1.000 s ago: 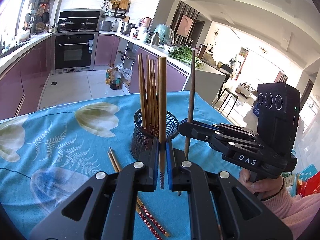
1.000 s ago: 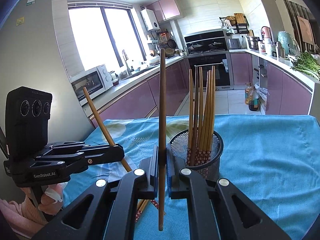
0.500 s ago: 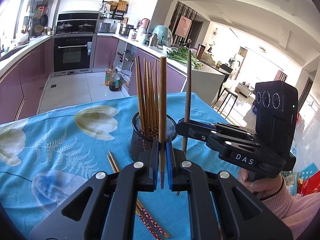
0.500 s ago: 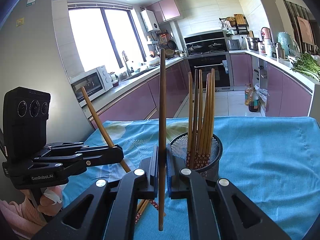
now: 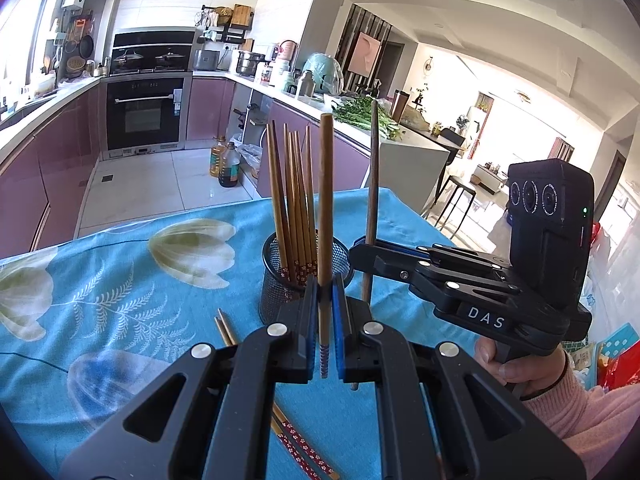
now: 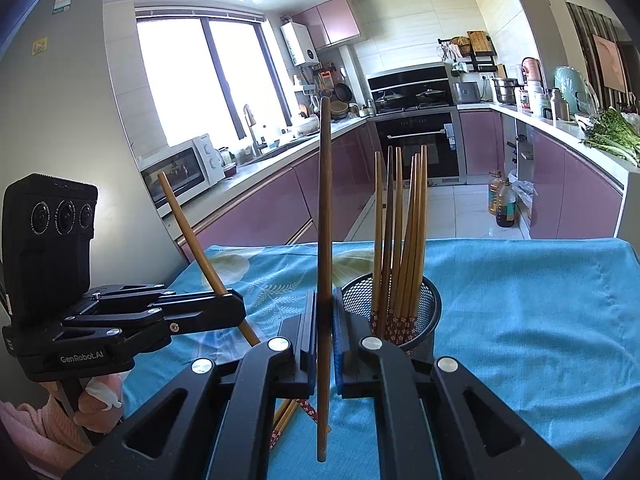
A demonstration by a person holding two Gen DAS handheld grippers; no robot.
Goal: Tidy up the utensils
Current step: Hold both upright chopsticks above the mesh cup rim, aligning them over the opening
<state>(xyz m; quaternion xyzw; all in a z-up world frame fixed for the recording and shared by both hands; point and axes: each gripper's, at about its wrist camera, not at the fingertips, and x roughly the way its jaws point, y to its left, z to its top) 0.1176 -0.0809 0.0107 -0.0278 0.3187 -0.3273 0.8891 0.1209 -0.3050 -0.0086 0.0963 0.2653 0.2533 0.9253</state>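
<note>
A black mesh holder point(image 5: 276, 280) with several wooden chopsticks point(image 5: 294, 200) upright in it stands on the blue flowered tablecloth point(image 5: 120, 280); it also shows in the right wrist view point(image 6: 424, 320). My left gripper point(image 5: 326, 320) is shut on one upright chopstick point(image 5: 326, 200), just in front of the holder. My right gripper point(image 6: 325, 340) is shut on a darker upright chopstick point(image 6: 325, 220), left of the holder in its own view. In the left wrist view the right gripper point(image 5: 362, 252) stands just right of the holder. Loose chopsticks point(image 5: 296, 440) lie on the cloth below.
The table's far edge point(image 5: 160, 220) drops to the kitchen floor. Purple cabinets, an oven point(image 5: 146, 114) and a counter with greens point(image 5: 360, 114) stand behind. The other hand-held unit point(image 6: 80, 312) sits at the left in the right wrist view.
Both grippers have moved slightly closer to the holder, each still holding its chopstick upright. The holder looms a little larger in both views.
</note>
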